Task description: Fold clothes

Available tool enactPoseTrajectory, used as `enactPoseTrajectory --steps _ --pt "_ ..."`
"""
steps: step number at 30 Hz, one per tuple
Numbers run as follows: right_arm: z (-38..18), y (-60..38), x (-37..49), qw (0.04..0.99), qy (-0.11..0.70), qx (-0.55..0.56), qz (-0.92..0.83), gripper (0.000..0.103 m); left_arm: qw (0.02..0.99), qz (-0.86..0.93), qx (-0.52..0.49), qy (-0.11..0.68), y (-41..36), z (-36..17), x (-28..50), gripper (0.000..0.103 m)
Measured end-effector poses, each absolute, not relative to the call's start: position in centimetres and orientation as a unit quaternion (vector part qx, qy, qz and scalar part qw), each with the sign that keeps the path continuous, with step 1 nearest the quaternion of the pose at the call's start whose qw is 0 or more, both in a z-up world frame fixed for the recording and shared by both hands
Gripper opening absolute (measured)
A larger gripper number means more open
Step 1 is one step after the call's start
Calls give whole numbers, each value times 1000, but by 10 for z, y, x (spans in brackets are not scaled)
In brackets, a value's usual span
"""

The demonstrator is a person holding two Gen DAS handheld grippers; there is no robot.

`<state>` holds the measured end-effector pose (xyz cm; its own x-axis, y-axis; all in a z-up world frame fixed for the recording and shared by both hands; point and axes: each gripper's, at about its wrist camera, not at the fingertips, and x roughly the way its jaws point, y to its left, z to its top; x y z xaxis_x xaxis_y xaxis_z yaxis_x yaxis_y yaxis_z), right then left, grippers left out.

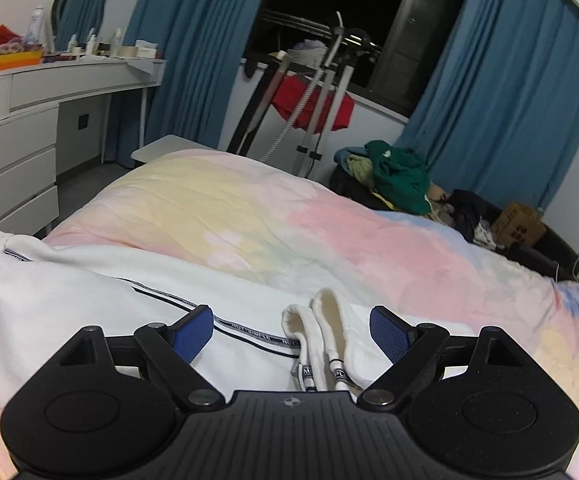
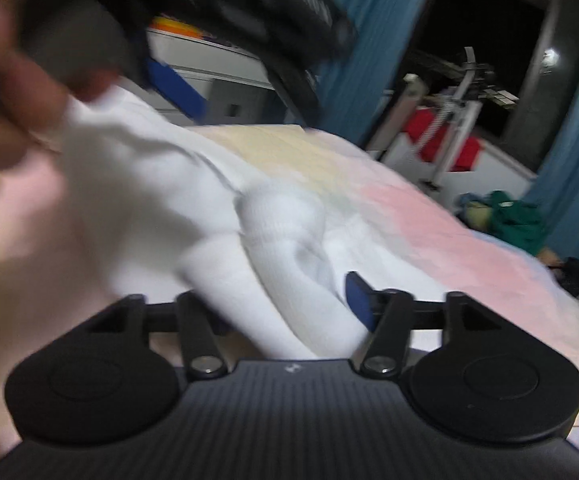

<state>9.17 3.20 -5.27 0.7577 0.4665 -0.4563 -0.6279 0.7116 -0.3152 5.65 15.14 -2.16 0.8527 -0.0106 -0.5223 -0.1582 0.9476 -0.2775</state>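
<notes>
Garment: one white hoodie (image 1: pixel 89 300), lying on the near part of the bed, with a black printed tape stripe across it.
Drawcords: two (image 1: pixel 321 376), white with printed tips, side by side between the left gripper's pads.
Bed: one, under a pastel quilt (image 1: pixel 249 208) of yellow, pink and blue patches.
Left gripper (image 1: pixel 291 332): two blue pads spread wide, over the hoodie; pads grip nothing.
Right gripper (image 2: pixel 285 304): jaws apart; a bunched white sleeve or fold (image 2: pixel 273 248) lies between them. One blue pad (image 2: pixel 355 300) visible; the other is hidden by cloth. View blurred.
Hand (image 2: pixel 5 92): one, blurred, top left of the right wrist view, on the left gripper.
Clothes pile: one, green garment (image 1: pixel 401 176) on top, beyond the bed.
Curtains: two, blue (image 1: pixel 501 92).
Dresser: one, white (image 1: pixel 21 148), three drawers counted.
</notes>
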Motion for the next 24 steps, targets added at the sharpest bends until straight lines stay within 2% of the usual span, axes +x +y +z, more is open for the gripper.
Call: enactPoseTrajectory --steps 2,9,12,17,24 --pt "-39 20 77 902 185 -206 331 77 950 32 -143 275 143 -24 57 87" --pt "-14 -31 59 926 178 -138 303 77 952 27 -61 298 112 -37 63 87" --pt "-13 -54 77 941 203 -82 259 77 949 26 -37 313 102 -47 66 87" --pt "-21 -79 99 958 233 -24 168 77 937 40 16 347 88 -70 75 87" --pt "-56 -108 148 949 298 28 96 76 930 38 33 365 77 -83 84 87"
